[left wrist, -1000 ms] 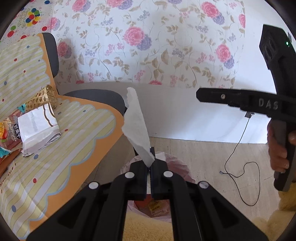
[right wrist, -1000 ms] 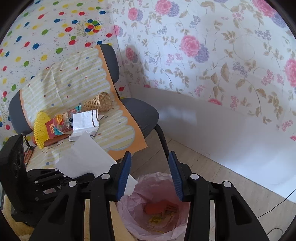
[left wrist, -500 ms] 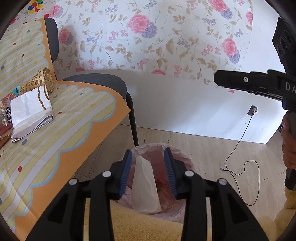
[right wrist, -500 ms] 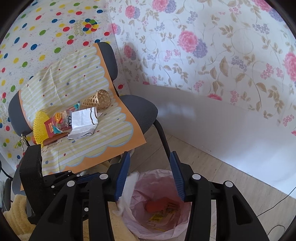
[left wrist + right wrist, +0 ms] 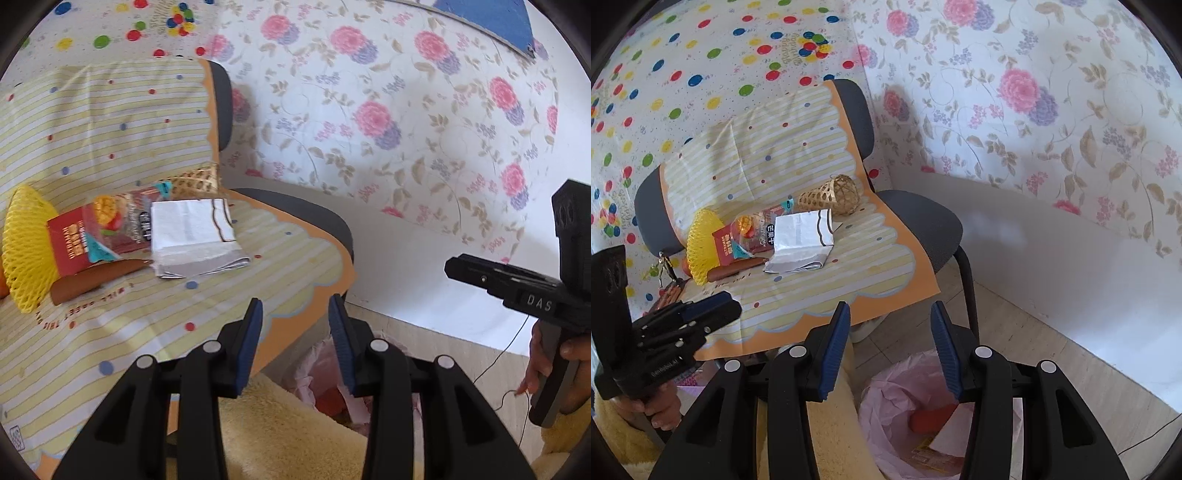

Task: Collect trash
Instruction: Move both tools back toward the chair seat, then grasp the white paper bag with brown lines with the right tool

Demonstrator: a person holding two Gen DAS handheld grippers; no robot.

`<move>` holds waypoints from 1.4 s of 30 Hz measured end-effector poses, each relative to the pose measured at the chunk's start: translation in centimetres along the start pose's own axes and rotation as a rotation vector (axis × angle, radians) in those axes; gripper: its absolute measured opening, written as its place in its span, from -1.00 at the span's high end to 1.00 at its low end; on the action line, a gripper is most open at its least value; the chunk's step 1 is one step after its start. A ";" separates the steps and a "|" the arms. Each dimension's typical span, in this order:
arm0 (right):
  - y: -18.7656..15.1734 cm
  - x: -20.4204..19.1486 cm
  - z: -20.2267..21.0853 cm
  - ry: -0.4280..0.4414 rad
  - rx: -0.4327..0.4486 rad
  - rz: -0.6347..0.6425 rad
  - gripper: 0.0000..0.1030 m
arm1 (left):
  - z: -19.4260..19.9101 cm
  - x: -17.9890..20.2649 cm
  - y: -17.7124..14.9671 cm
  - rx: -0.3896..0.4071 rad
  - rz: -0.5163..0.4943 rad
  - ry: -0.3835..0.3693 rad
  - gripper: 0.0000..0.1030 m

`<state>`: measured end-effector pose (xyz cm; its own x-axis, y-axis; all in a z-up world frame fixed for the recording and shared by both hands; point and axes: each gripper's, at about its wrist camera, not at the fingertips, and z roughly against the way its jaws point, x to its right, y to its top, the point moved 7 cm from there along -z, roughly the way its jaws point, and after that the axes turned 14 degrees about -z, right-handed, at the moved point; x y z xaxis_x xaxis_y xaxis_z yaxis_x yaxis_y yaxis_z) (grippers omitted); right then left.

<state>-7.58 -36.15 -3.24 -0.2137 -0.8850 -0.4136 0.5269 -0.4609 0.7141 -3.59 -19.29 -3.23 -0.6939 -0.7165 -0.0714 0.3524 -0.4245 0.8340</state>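
My left gripper (image 5: 295, 325) is open and empty over the front edge of the chair seat. My right gripper (image 5: 888, 328) is open and empty above the bin. The bin with a pink liner (image 5: 886, 391) stands on the floor by the chair and holds a white tissue (image 5: 955, 437) and an orange item. On the chair's striped cloth (image 5: 221, 295) lie a folded white and silver wrapper (image 5: 194, 236), a red snack packet (image 5: 92, 236), a yellow foam net (image 5: 22, 243), a brown sausage-like piece (image 5: 92, 280) and a woven cone (image 5: 195, 179).
The chair (image 5: 923, 229) stands in a corner against a flowered wall and a dotted wall. A thin black cable (image 5: 506, 369) lies on the wooden floor at the right. A yellow fleece sleeve (image 5: 280, 424) fills the lower foreground. The right gripper also shows in the left wrist view (image 5: 517, 284).
My left gripper opened and let the white tissue fall into the bin, then swung left toward the chair seat. The right gripper stayed open above the bin.
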 end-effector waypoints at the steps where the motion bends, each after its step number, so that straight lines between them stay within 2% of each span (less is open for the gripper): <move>1: -0.1 -0.4 -0.3 0.010 -0.010 0.003 0.09 | 0.7 -0.6 -0.1 0.006 0.011 0.020 0.30; 5: -0.3 -2.8 -2.0 0.043 -0.033 0.058 0.09 | 2.9 -3.7 -0.6 -0.006 0.047 0.154 0.12; 12: 0.1 -7.4 -6.3 0.107 -0.066 0.165 0.03 | 3.4 -8.4 -1.6 -0.051 0.104 0.260 0.01; 19: 3.1 -10.5 -11.9 0.124 -0.052 0.240 -0.01 | 1.2 -13.1 -2.2 -0.109 0.161 0.329 -0.02; 25: 5.5 -11.4 -17.8 0.133 -0.074 0.243 -0.02 | -1.2 -16.2 -1.8 -0.148 0.184 0.356 -0.02; 30: 6.6 -11.7 -22.6 0.167 -0.125 0.223 -0.26 | -2.8 -18.1 -1.4 -0.163 0.199 0.364 -0.04; 32: 7.0 -11.8 -24.5 0.199 -0.166 0.199 -0.29 | -3.2 -18.6 -1.2 -0.165 0.198 0.366 -0.04; 40: 8.0 -13.2 -28.9 0.309 -0.264 0.166 -0.31 | -4.2 -19.9 -1.4 -0.188 0.209 0.372 -0.04; 42: 7.9 -13.5 -28.9 0.330 -0.271 0.172 -0.23 | -4.1 -20.0 -1.7 -0.194 0.217 0.374 -0.04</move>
<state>23.22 -25.94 -8.31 0.1460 -0.8590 -0.4907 0.7373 -0.2362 0.6330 12.29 -6.48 -5.49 -0.3304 -0.9350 -0.1289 0.5994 -0.3134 0.7365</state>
